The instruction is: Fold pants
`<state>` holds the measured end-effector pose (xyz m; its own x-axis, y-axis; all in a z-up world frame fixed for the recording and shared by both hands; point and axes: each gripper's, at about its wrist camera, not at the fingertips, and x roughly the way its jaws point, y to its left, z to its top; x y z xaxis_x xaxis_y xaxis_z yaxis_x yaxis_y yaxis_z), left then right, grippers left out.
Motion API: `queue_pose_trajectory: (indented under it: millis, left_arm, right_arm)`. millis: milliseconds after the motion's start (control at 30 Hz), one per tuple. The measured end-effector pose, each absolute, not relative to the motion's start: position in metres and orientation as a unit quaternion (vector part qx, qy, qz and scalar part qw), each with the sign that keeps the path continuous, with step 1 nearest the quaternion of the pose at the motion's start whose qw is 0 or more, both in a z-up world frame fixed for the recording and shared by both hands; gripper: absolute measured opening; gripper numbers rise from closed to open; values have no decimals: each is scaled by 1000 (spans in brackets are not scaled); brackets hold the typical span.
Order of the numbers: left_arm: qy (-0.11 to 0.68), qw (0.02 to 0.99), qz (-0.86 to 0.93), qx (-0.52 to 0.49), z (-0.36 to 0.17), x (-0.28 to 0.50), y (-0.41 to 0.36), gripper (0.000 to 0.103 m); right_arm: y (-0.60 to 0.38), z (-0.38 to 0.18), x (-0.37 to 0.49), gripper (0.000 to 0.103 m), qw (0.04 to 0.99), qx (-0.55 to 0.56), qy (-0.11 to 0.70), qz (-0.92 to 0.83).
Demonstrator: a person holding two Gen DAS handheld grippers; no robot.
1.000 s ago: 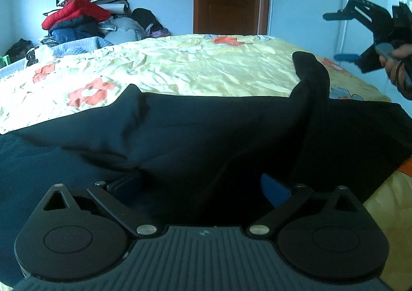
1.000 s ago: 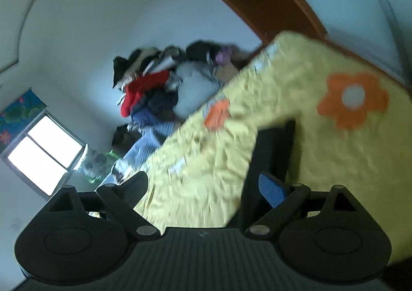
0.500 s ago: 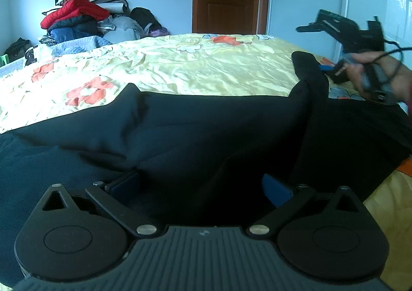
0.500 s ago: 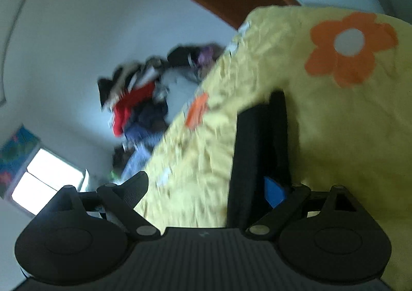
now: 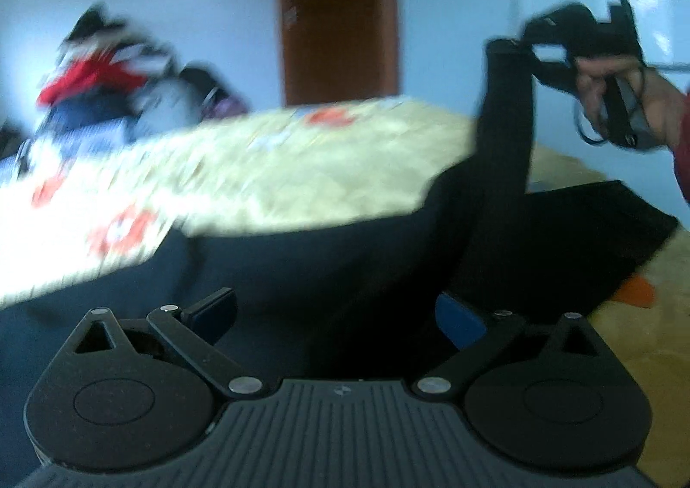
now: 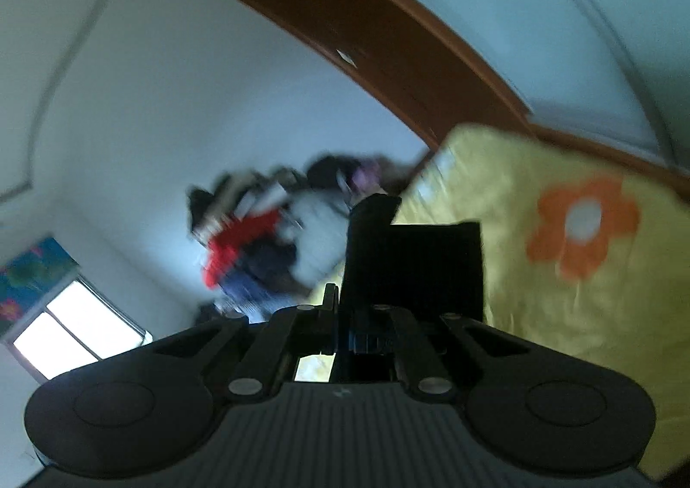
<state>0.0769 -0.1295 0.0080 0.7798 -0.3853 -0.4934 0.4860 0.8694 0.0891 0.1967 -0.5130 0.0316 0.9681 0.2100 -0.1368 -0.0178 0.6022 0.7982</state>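
Observation:
Dark navy pants lie spread on the yellow flowered bed. My left gripper is open, its blue-padded fingers low over the cloth near the middle of the pants. My right gripper is shut on the end of one pant leg and holds it up off the bed. In the left wrist view this leg rises as a dark strip to the right gripper at the upper right. Both views are blurred by motion.
A pile of clothes sits at the far left of the bed against the wall. A brown door stands behind the bed. A window shows low left in the right wrist view.
My right gripper has closed on the pant leg end and lifted it off the bed. The left wrist view has shifted and blurred; the left gripper stays open over the pants.

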Motion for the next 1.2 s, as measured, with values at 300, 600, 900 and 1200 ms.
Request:
queue_pose_trajectory:
  millis: [300,600,900,1200]
  left_arm:
    - [211,902,-313,211,-1,51,-195,96]
    - [265,893,-320,171,-21,80,-206,33]
    - [273,915,-291,60,11,126,-186,6]
    - [237,918,-313,46,39,117,-182,6]
  right_arm:
    - [-533,76,117,4,899,432,54,54]
    - [-539,53,111,4,891,445,79,44]
    - [-544,54,144,4,884,457,94,42]
    - [-546,56,60,4,923,384,17,-18]
